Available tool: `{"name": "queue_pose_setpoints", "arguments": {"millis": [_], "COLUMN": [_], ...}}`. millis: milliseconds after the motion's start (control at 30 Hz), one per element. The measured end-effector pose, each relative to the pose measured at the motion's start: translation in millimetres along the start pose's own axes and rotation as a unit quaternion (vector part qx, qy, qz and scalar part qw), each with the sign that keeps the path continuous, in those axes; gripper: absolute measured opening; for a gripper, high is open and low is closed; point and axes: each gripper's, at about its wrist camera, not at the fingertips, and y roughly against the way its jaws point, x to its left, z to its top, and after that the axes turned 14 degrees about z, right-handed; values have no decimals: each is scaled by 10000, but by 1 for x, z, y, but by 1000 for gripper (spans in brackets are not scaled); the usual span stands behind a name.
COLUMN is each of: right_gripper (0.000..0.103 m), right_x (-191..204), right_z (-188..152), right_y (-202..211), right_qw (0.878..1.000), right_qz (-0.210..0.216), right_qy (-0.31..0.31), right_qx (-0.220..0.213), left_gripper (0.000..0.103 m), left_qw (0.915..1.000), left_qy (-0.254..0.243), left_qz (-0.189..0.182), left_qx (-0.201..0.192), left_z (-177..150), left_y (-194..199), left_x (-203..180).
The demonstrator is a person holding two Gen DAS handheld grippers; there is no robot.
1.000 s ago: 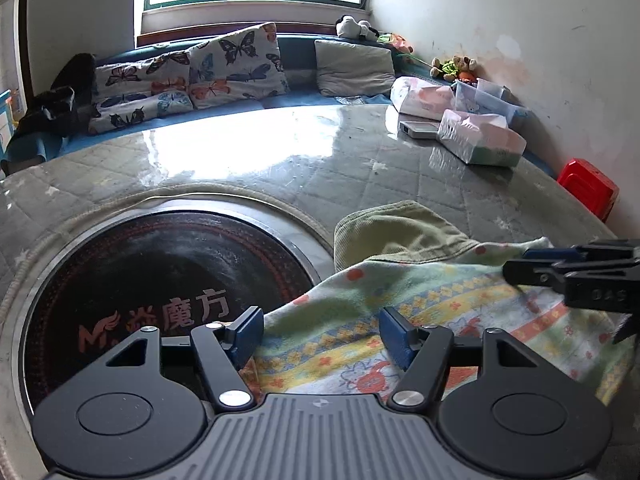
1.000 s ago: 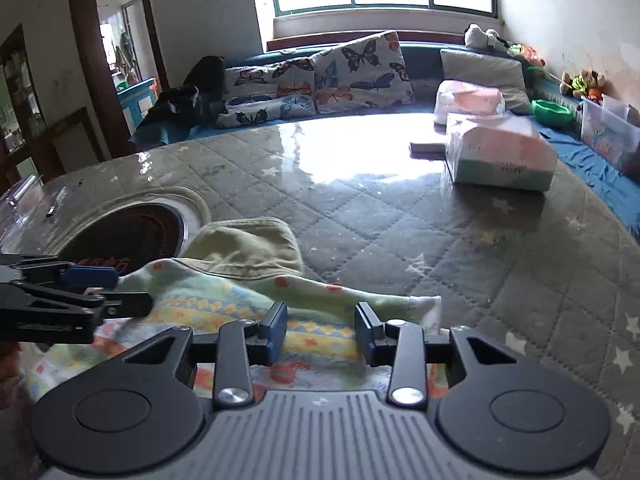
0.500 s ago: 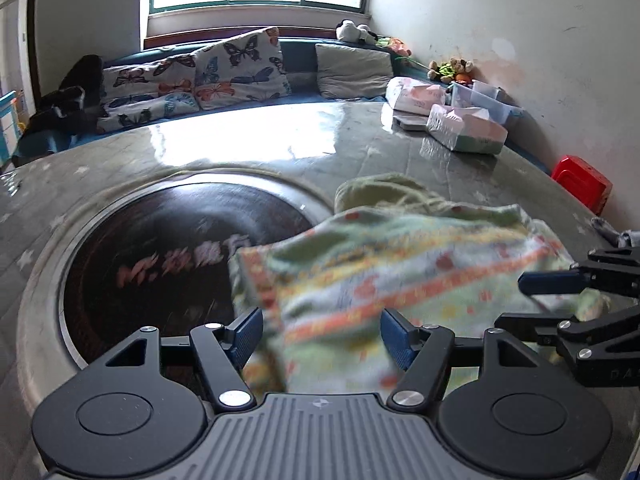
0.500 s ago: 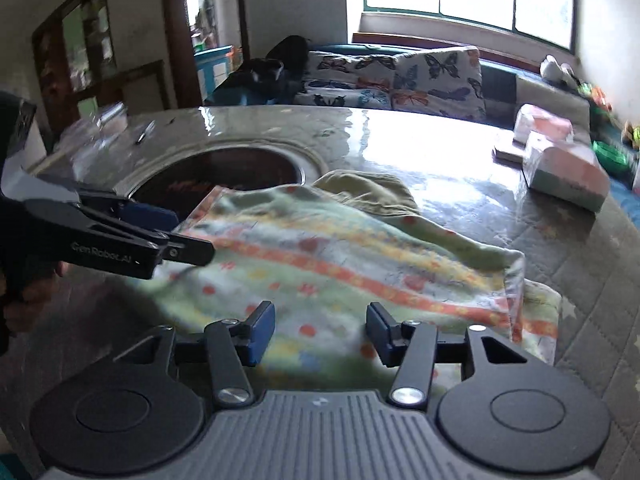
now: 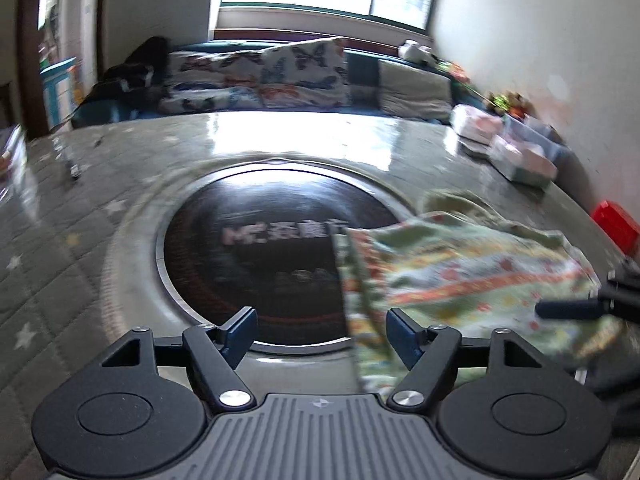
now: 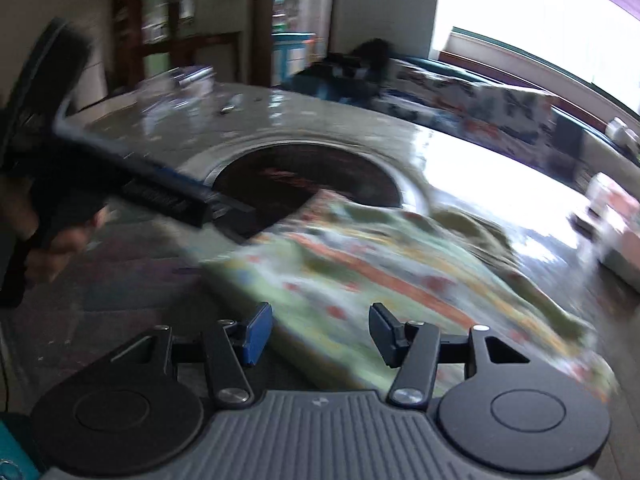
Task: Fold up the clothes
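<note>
A folded cloth with a green, orange and yellow floral print (image 5: 460,276) lies on the quilted table, its left edge over the dark round inset. It also shows in the right wrist view (image 6: 384,280), blurred. An olive-green garment (image 5: 456,202) lies just behind it. My left gripper (image 5: 320,334) is open and empty, to the left of the cloth's near corner. My right gripper (image 6: 318,334) is open and empty, just short of the cloth's near edge. Each gripper shows in the other's view: the right one (image 5: 576,304) and the left one (image 6: 208,204).
The dark round inset (image 5: 260,256) with white lettering sits in the table (image 5: 72,240). Tissue packs and boxes (image 5: 516,160) stand at the table's far right. A bench with butterfly cushions (image 5: 280,76) runs under the window. A red stool (image 5: 616,224) stands at the right.
Both grippers have pulled back and swung left, away from the cloth, which now lies flat on the table. The views are blurred by motion.
</note>
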Motion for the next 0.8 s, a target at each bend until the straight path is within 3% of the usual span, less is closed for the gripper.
{"name": "queue_pose_setpoints", "arguments": {"millis": [300,733,800], "right_gripper": [53,48,43], "right_x": [41,54,53], "right_z": [19,18,19], "right_y": [-36,-45,-45], "right_qw": [9952,9920,9925], "right_qz": [206,-14,-17], "right_qy": [881,1144,1108], "right_qx": [364,533,516], "left_gripper": [96,98,99], "left_qw": [9987,9974,9973], "left_qy": [484,598,603], "left_qz": [5,-150,-165], "left_qx": [134,381,385], "left_z": [5,4,4], "left_y": [3,-4,-4], "left_x": [22,13,13]}}
